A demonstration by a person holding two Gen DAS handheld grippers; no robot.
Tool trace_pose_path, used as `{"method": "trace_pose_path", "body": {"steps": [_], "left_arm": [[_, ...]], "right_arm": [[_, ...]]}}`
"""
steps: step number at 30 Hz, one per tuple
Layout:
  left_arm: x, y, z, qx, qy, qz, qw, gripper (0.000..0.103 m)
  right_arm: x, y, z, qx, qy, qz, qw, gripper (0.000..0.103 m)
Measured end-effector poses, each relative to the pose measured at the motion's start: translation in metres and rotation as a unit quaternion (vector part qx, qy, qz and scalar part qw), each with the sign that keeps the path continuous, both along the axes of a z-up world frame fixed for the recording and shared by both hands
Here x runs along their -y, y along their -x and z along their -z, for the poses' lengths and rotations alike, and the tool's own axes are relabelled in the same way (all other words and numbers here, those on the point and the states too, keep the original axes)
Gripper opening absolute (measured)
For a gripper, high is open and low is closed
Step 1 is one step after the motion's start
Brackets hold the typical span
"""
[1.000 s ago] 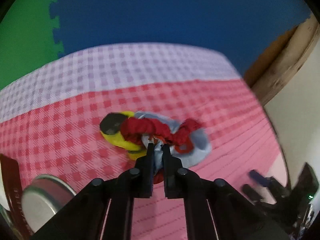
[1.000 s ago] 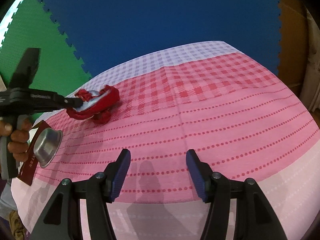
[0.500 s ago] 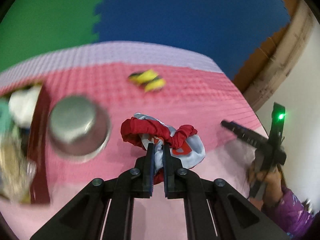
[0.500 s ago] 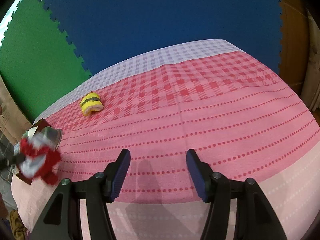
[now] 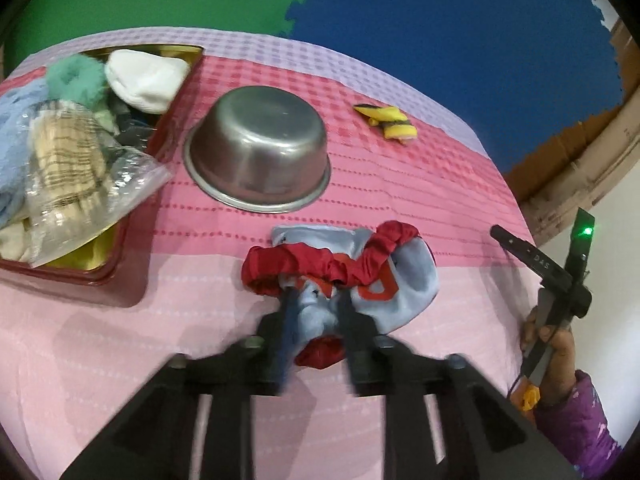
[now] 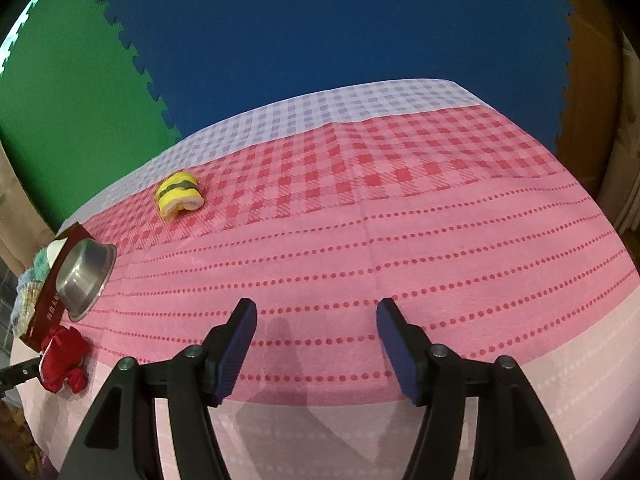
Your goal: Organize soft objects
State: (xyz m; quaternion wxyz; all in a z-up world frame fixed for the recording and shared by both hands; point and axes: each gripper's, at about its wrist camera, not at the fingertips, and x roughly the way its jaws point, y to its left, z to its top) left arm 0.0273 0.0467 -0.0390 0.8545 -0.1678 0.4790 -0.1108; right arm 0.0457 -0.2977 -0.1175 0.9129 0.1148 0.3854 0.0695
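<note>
— Where is the soft thing right now?

— The bundle of pale-blue cloth with a gathered red satin band lies on the pink part of the chequered cloth over the desk, near its front edge. My left claw has just been opening: its two dark fingers stand a little apart with a fold of the blue cloth between them, though motion blur keeps me from telling whether they touch it at all.

— And around it?

— Just beyond sits an upturned steel bowl. To its left, a shallow red tin tray is heaped with soft things — a white knitted piece, a teal fluffy one, a clear bag of checked fabric. Farther back, well apart, lies a small yellow roll with black stripes.

— Your other side?

— My right claw hangs over bare cloth, blue pads spread wide, nothing between them; it has just eased slightly wider. From the left view it shows at the desk's right edge, held by my hand in a purple sleeve.
</note>
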Motion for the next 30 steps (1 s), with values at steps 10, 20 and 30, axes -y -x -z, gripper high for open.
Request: {"method": "trace_pose_path", "body": {"steps": [10, 20, 30], "left_arm": [[0.001, -0.022, 0.013, -0.016, 0.007, 0.015, 0.9997, 0.075], [0.01, -0.012, 0.01, 0.01, -0.01, 0.03, 0.9995, 0.008], [-0.019, 0.022, 0.009, 0.02, 0.0, -0.002, 0.9998, 0.008]], "right_arm": [[-0.008, 0.001, 0.0, -0.003, 0.032, -0.002, 0.999, 0.066], [-0.009, 0.001, 0.0, -0.003, 0.034, -0.002, 0.999, 0.066], [-0.048, -0.021, -0.015, -0.001, 0.002, -0.05, 0.999, 0.066]]}}
